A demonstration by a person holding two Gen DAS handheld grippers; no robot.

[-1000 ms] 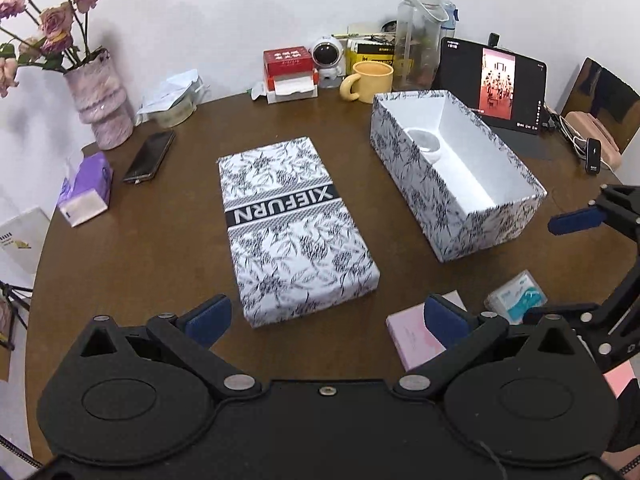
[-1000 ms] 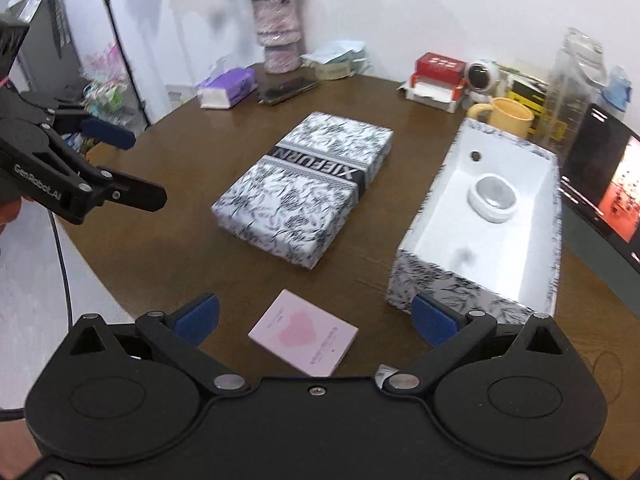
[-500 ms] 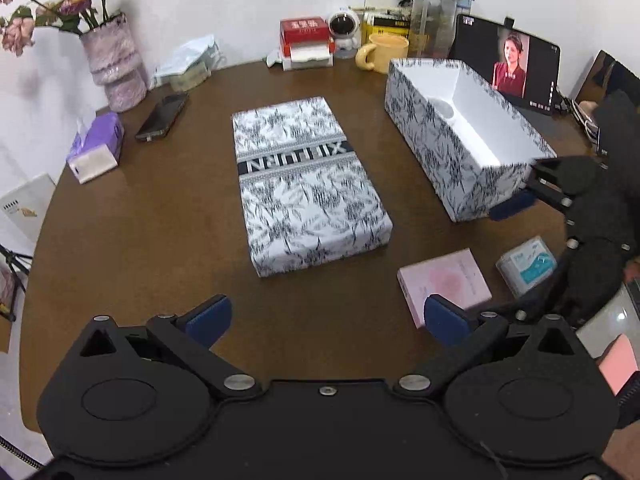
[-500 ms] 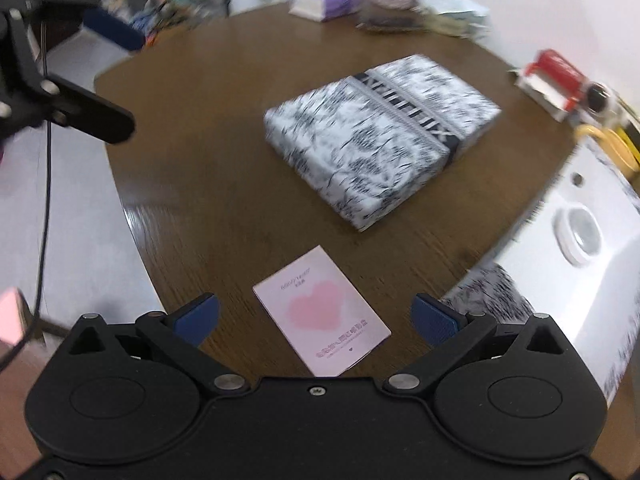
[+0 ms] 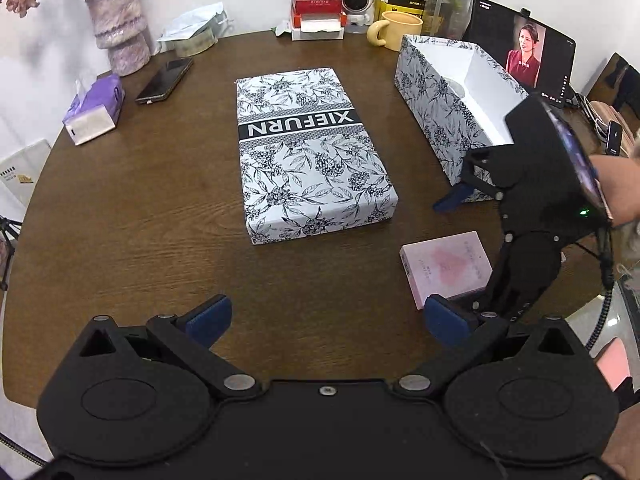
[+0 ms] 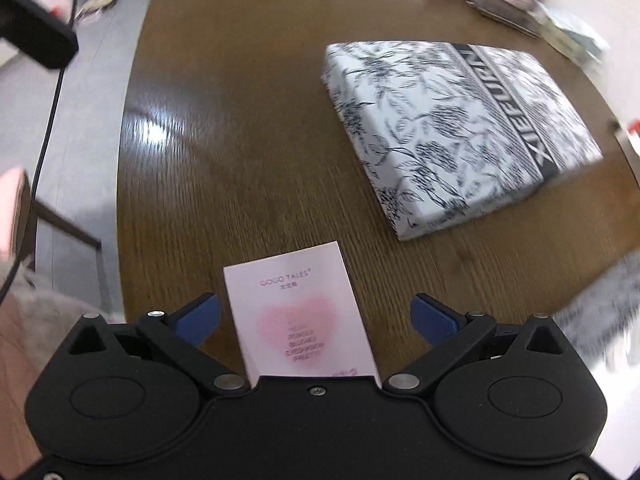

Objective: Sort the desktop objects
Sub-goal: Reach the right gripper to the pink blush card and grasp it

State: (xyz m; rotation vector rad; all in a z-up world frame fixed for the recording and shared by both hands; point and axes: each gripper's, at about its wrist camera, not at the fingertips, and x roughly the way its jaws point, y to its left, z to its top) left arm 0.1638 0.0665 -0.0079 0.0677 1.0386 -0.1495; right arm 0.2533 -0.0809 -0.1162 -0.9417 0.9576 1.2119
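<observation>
Dark brown wood, the round worktop [image 5: 120, 220] fills both views, with a white wall behind its far edge. Largest on it we see the patterned lid [image 5: 308, 152] marked XIEFURN, lying flat at the centre with its long axis running near to far. To its right stands the open patterned box [image 5: 448, 108], white inside, its long axis also near to far, angled slightly rightward. A purple tissue pack [image 5: 94, 110] and a dark phone [image 5: 165, 81] lie at the far left, near a vase [image 5: 120, 32] of flowers.

Smaller is the pink card box [image 5: 446, 268], flat on the worktop near the right edge, nearer than the lid and well apart from it. In the right wrist view the pink card box [image 6: 300, 320] has its long axis pointing away from the camera, tilted a little to the left, its near end hidden under the gripper body.

Our right gripper [image 6: 316, 318] has its jaws spread wide, one on each side of the card box, neither touching it. Our left gripper [image 5: 326, 320] hangs over bare wood at the near edge, jaws wide and holding nothing.
</observation>
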